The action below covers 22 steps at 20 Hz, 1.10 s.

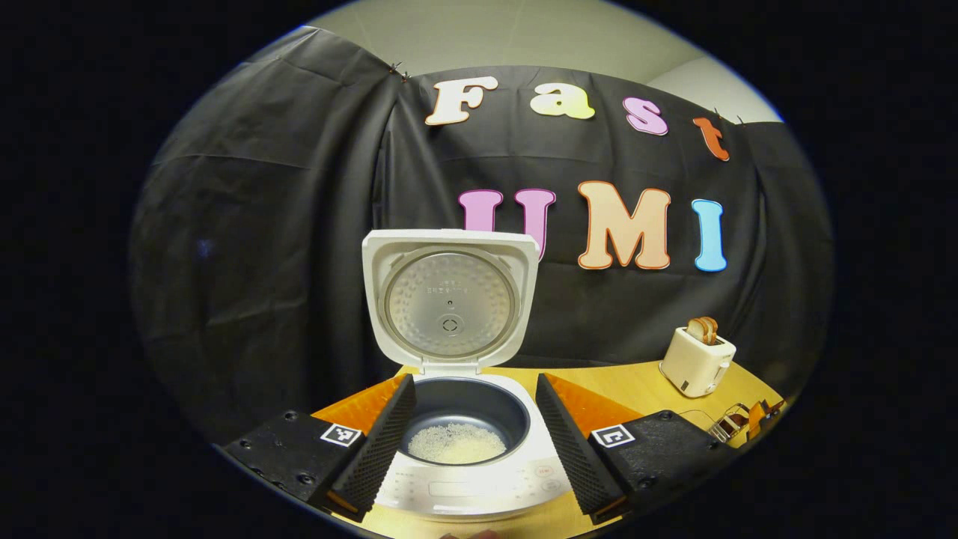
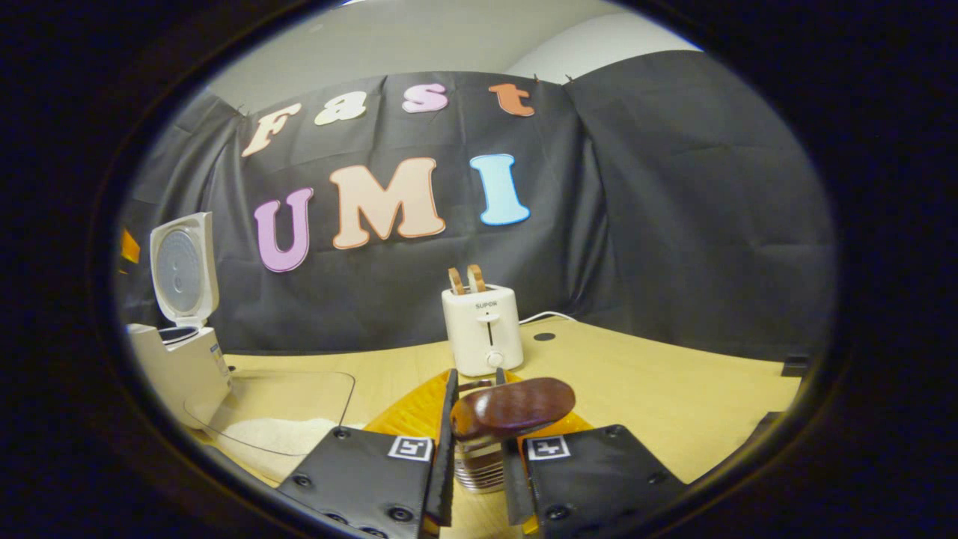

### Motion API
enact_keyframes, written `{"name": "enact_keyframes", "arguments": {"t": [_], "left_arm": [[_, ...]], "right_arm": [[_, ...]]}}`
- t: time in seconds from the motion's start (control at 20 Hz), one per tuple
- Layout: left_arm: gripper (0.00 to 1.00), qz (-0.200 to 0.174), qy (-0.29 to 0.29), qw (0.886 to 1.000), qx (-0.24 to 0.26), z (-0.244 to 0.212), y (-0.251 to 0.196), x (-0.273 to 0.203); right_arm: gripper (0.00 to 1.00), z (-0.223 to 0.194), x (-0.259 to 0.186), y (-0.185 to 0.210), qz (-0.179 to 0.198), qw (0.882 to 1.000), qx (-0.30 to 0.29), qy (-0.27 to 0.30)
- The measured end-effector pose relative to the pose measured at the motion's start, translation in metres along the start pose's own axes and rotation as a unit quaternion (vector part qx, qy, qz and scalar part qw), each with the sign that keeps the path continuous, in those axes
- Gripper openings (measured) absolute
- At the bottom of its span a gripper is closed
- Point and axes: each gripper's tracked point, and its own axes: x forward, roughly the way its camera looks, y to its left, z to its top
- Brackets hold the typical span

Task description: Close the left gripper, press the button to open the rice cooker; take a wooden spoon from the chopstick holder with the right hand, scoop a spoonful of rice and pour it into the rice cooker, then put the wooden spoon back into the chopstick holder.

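The white rice cooker (image 1: 464, 479) stands open with its lid (image 1: 449, 299) upright and a layer of rice (image 1: 456, 443) in its dark pot. My left gripper (image 1: 475, 379) is open, one finger on each side of the pot, touching nothing. In the right gripper view, my right gripper (image 2: 477, 383) is nearly closed on the wooden spoon (image 2: 516, 408), whose dark bowl lies across the fingertips. The handle is hidden. The ribbed metal chopstick holder (image 2: 479, 464) sits just below, between the fingers. The left gripper view has that holder (image 1: 724, 425) at the far right beside the right gripper (image 1: 763, 413).
A white toaster (image 2: 483, 329) with bread slices stands just behind the holder on the wooden table (image 2: 673, 389). A clear tray holding rice (image 2: 277, 430) lies between the holder and the rice cooker (image 2: 183, 367). A cable runs behind the toaster.
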Motion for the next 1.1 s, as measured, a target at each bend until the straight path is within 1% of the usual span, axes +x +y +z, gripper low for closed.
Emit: {"name": "enact_keyframes", "arguments": {"t": [0.1,0.25,0.3,0.4,0.45,0.5,0.55,0.6,0.75,1.1], "left_arm": [[0.95,-0.002,0.002,1.000,-0.001,-0.001,-0.002,-0.001],[0.95,-0.003,0.004,1.000,-0.003,-0.004,-0.006,-0.002],[0.95,-0.003,0.004,1.000,-0.002,-0.004,-0.006,-0.002],[0.95,-0.001,0.008,1.000,-0.002,-0.006,-0.007,-0.001],[0.93,-0.001,0.010,1.000,-0.003,-0.007,-0.008,-0.001],[0.95,-0.001,0.011,1.000,-0.003,-0.008,-0.009,-0.001],[0.95,0.000,0.012,1.000,-0.002,-0.010,-0.010,-0.001],[0.95,0.000,0.013,1.000,-0.001,-0.011,-0.010,-0.001],[0.95,0.000,0.017,1.000,0.005,-0.014,-0.013,-0.001],[0.95,-0.004,0.023,1.000,0.004,-0.016,-0.010,0.002]], "right_arm": [[0.31,0.008,0.004,0.000,0.006,1.000,-0.004,-0.001],[0.30,0.015,0.012,0.002,0.017,1.000,-0.002,0.013],[0.29,0.013,0.022,0.004,0.024,1.000,-0.003,0.020],[0.29,0.017,0.032,0.000,0.018,0.999,-0.001,0.029],[0.28,0.017,0.037,-0.002,0.013,0.999,0.003,0.035],[0.26,0.017,0.041,-0.001,0.015,0.999,0.002,0.041],[0.23,0.016,0.045,0.000,0.018,0.999,0.000,0.050],[0.24,0.019,0.048,0.001,0.023,0.998,-0.001,0.055],[0.23,0.035,0.055,0.007,0.037,0.998,-0.007,0.059],[0.22,0.079,0.055,0.025,0.051,0.996,-0.045,0.065]]}}
